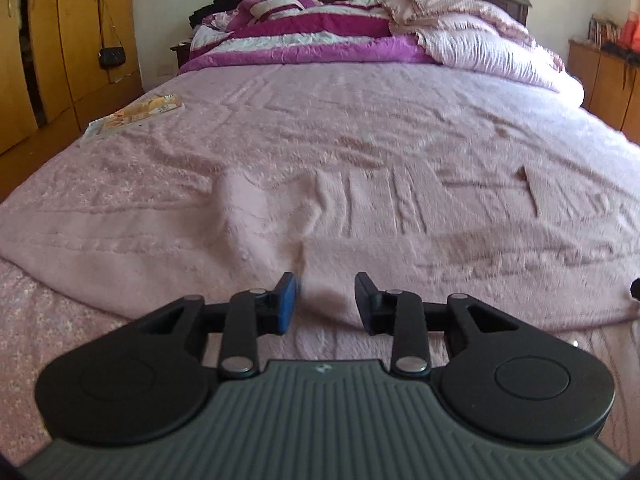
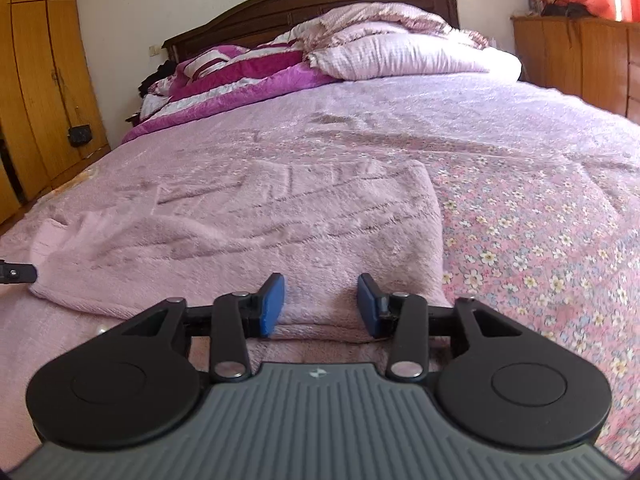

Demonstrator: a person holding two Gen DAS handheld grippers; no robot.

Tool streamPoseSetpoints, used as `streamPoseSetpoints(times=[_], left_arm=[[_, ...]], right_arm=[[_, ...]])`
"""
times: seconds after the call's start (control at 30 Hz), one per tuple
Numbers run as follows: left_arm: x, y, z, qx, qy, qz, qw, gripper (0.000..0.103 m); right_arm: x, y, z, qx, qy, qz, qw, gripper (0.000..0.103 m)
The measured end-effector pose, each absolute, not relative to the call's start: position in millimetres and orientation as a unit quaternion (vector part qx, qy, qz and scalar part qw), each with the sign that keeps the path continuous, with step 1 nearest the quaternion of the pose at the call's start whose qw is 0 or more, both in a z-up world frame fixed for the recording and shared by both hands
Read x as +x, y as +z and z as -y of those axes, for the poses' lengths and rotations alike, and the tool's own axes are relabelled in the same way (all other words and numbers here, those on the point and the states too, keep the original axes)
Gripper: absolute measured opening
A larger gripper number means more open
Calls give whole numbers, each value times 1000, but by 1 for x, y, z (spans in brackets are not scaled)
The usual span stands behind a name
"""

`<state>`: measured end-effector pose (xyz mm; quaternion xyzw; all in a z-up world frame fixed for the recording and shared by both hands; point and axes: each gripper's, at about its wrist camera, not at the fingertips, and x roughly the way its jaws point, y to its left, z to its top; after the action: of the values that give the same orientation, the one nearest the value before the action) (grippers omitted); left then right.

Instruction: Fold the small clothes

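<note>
Your left gripper (image 1: 327, 300) sits at the bottom centre of its frame, jaws spread and holding nothing, just short of the near hem of the pink fleece garment (image 1: 320, 208). Your right gripper (image 2: 321, 304) is likewise released, its pads (image 2: 272, 306) flanking the garment's near edge by the right corner.

The garment fills the middle of both frames, spread on the floral bedsheet (image 2: 540, 248). Both are pink, so you could pinch sheet along with fleece. A raised ridge (image 1: 256, 216) above the left gripper may get folded in as a crease. Uneven grips would skew the fold.

Farther off, a magazine (image 1: 136, 116) lies at the upper left and piled quilts (image 1: 320, 28) along the top; neither looks in the way.
</note>
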<state>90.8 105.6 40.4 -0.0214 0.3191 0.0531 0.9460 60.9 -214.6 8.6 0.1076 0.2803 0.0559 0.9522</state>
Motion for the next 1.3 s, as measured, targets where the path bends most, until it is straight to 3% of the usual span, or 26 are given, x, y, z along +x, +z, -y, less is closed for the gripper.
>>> streamPoseSetpoints(times=[0.07,0.17,0.43,0.53,0.67,0.83,0.97,1.17,1.27,1.3], left_arm=[[94,43,-112,-35,57,-316,946,45],[105,40,-120,-46,65,-323,943,45],[133,24,-124,-58,63,-342,936,45],[136,25,-119,-51,43,-335,940,43],[137,20,-111,-29,25,-335,942,17],[130,31,-107,-29,28,-291,956,14],[139,28,-103,-17,31,-293,955,14],[148,9,-102,-8,45,-320,946,23],[148,11,-99,4,48,-323,945,25],[147,12,-100,3,46,-326,944,27]], right_arm=[[67,18,224,132,59,-278,950,64],[82,29,239,146,33,-266,952,71],[139,16,271,183,-28,-300,936,72],[150,5,271,182,-17,-309,933,62],[146,4,265,156,-7,-293,943,13],[134,14,274,174,-33,-241,954,10],[140,5,276,174,-45,-255,950,10],[147,-10,276,175,-59,-282,941,12],[148,-13,277,184,-56,-283,940,16],[147,-12,277,185,-50,-282,940,24]])
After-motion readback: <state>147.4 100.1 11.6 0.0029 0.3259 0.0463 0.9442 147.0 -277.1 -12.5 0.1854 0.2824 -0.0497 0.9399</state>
